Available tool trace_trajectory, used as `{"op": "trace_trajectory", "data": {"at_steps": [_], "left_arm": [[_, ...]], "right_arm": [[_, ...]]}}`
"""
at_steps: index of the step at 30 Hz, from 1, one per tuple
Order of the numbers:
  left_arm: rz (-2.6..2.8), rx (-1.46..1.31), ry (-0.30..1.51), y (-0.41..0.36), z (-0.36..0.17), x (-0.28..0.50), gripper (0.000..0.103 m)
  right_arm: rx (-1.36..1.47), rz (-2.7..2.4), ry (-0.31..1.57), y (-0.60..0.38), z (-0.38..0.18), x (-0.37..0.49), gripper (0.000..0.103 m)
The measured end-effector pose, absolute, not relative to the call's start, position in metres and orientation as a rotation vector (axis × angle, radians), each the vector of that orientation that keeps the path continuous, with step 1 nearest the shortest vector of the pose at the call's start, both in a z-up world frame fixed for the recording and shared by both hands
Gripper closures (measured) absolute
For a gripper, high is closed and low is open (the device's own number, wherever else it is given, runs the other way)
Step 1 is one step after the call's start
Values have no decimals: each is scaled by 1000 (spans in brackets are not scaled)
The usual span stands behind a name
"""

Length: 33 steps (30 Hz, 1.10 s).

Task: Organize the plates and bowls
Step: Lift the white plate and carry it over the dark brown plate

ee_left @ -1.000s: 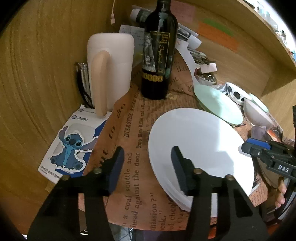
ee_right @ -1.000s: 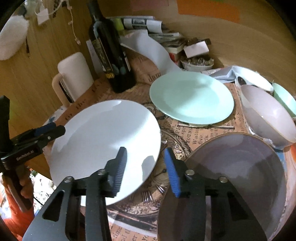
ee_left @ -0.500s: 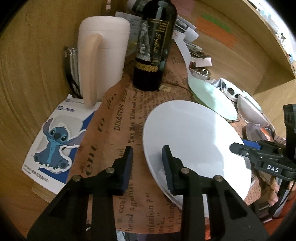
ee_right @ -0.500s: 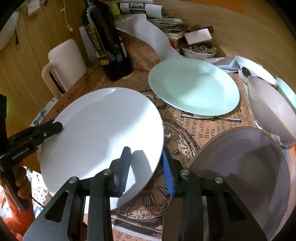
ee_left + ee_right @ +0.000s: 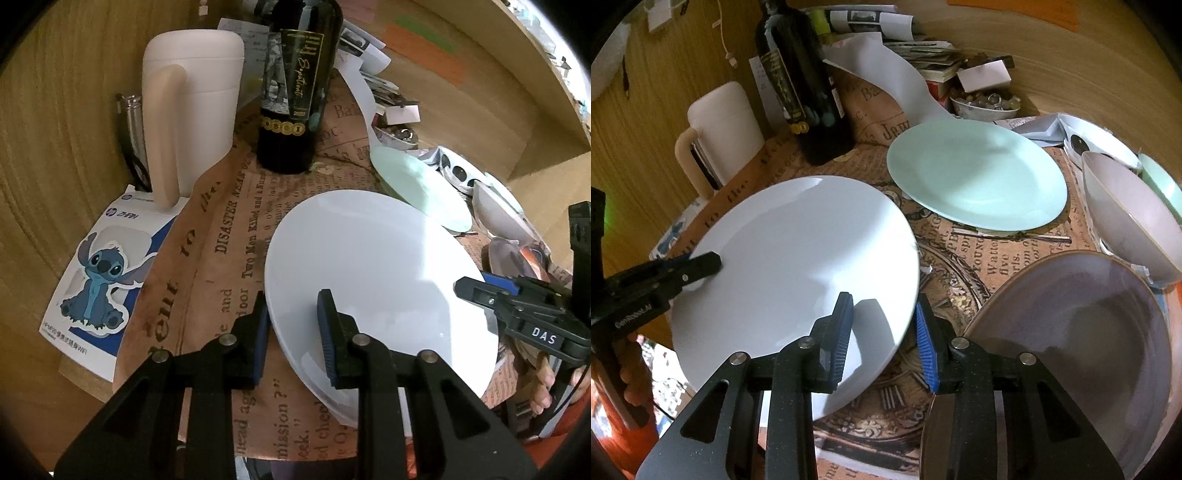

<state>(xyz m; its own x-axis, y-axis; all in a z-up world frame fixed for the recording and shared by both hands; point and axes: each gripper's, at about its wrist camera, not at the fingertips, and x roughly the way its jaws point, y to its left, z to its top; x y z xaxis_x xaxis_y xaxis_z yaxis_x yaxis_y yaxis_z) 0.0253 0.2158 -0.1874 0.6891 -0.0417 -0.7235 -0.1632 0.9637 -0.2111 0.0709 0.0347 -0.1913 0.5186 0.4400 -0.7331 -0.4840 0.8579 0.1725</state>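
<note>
Wooden panelling backs a crowded table (image 5: 74, 206) spread with a newspaper-print cloth (image 5: 229, 236), where a white plate (image 5: 373, 280) sits at the near edge, partly overhanging it. The left tongs (image 5: 291, 325) have just been closing and now straddle the plate's left rim, one pad under, one on top, seemingly clamped on it. The right tongs (image 5: 884, 325) sit narrowly parted across the opposite rim, and they appear to pinch it too, though whether the pads really bite is hard to tell.

Judging from this, the next move is a two-sided lift toward a stack, perhaps onto the mint plate (image 5: 975, 181) behind. The glazed rim is thin and slick, so a shallow bite could let it slide out. If one side rises ahead of the other, the plate tips. The dark wine bottle (image 5: 295, 92) stands near the likely path and could be knocked.

Only the right wrist view shows the brown plate (image 5: 1078, 332) just beside the right tongs and the pale bowl (image 5: 1126, 218) beyond it. Only the left wrist view shows the cream jug (image 5: 192, 96) fully and the cartoon sticker card (image 5: 99, 273) by the cloth's edge
</note>
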Motion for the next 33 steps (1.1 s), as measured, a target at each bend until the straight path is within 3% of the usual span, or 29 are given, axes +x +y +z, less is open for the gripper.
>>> {"op": "trace_trajectory", "data": {"at_steps": [33], "left_arm": [[54, -237, 654, 167, -133, 17, 78]], "right_arm": [[-30, 558, 708, -11, -148, 55, 73]]}}
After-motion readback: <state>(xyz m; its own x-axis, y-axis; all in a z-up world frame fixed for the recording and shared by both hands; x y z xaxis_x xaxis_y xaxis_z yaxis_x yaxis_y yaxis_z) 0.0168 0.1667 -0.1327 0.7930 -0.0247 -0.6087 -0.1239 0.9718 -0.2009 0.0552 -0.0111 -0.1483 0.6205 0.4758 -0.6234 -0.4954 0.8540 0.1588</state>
